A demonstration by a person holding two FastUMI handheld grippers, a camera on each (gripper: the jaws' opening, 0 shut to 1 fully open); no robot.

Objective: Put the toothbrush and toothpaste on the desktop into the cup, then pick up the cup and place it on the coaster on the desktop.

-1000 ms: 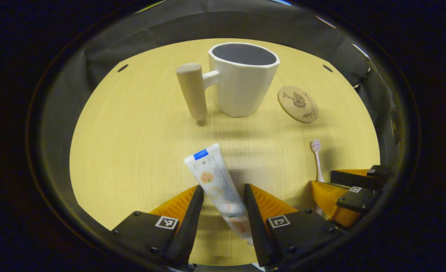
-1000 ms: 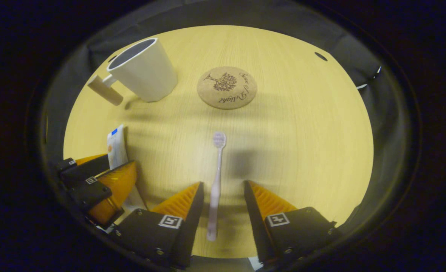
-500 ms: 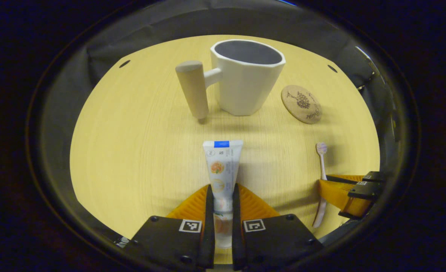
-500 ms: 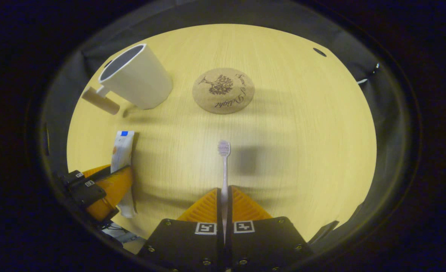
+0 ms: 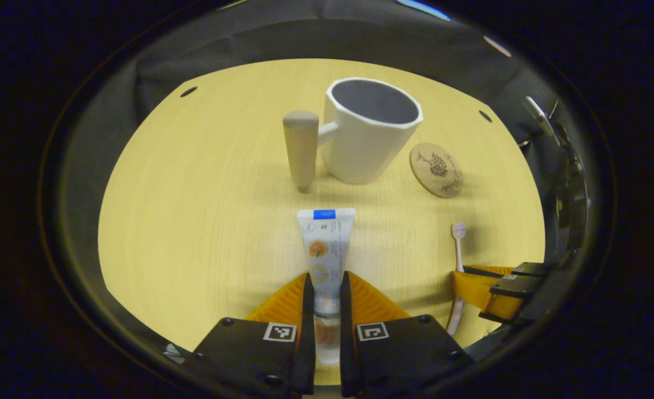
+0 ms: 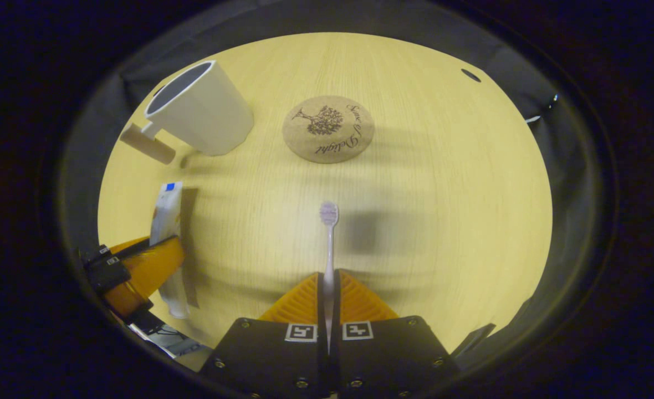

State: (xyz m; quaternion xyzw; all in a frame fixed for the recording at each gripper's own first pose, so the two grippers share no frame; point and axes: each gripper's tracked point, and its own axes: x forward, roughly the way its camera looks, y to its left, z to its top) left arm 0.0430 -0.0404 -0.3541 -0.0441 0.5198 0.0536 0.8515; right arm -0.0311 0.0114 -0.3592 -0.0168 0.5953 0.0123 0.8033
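Observation:
A white toothpaste tube [image 5: 326, 244] with a blue band points away from me, and my left gripper [image 5: 325, 285] is shut on its lower half, lifted off the table. Beyond it stands the white cup [image 5: 368, 136] with a wooden peg handle [image 5: 301, 148], upright and empty. The round cork coaster [image 5: 436, 169] lies to the cup's right. My right gripper [image 6: 328, 281] is shut on the stem of the pale pink toothbrush [image 6: 328, 235], head pointing forward. From the right gripper view, the cup [image 6: 202, 111] is at far left, the coaster [image 6: 327, 128] ahead, the left gripper [image 6: 138, 269] holding the tube [image 6: 166, 221].
The pale wooden desktop [image 5: 205, 210] is ringed by black cloth. Small dark holes [image 5: 188, 91] sit near its far edge. In the left gripper view the right gripper [image 5: 501, 285] with the toothbrush [image 5: 457, 249] hangs at lower right.
Both grippers went from open to shut, the left on the toothpaste, the right on the toothbrush. Both have since risen a little with their objects.

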